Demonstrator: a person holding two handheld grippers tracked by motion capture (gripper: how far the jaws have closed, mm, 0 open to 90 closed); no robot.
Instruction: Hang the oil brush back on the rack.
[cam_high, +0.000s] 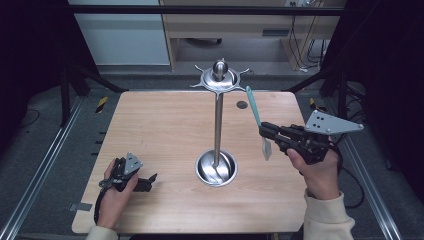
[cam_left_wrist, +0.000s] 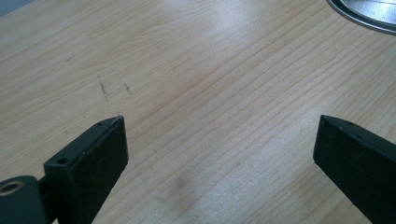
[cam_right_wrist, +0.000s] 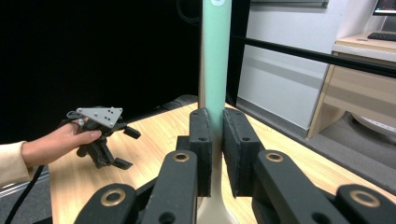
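At right of the high view, the right hand-held gripper (cam_high: 270, 134) clamps a teal-handled spatula (cam_high: 256, 116), held upright above the desk (cam_high: 160, 130). Lower left, the left hand-held gripper (cam_high: 145, 183) rests low, jaws apart.

Wooden table (cam_high: 165, 125) has a tall metal stand (cam_high: 218, 120) in the middle, round base (cam_high: 216, 168) sitting a bit left of the right claw (star-shaped hook top (cam_high: 220, 79) up high). Small dark disc (cam_high: 242, 105) lies further back. Wooden desk (cam_high: 240, 25) behind.
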